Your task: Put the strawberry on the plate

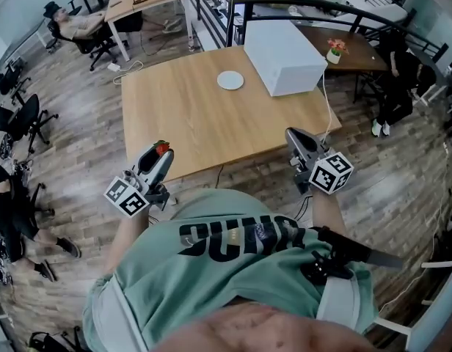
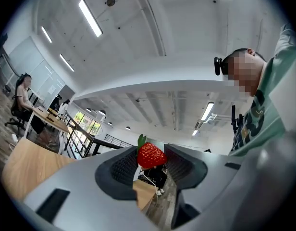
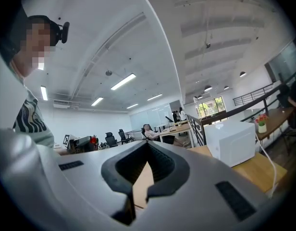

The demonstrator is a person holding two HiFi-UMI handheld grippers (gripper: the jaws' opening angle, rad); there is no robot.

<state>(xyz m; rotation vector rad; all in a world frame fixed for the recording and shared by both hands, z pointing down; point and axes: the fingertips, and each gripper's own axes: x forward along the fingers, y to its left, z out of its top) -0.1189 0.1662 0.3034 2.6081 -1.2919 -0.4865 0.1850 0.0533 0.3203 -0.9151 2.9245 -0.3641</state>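
Left gripper (image 2: 149, 163) has the strawberry (image 2: 151, 156) pinched right at the tips of its jaws, leaf poking up, while the right gripper (image 3: 148, 146) is squeezed together, empty.

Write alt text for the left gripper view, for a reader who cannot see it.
A red strawberry is pinched between the dark pads of the left gripper. Behind it are a wooden table at lower left, a white ceiling with strip lights, and the person's green shirt at right.

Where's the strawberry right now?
The strawberry is pinched in the jaws of the left gripper, low on the head view's left, by the table's near edge. The plate sits far across it.
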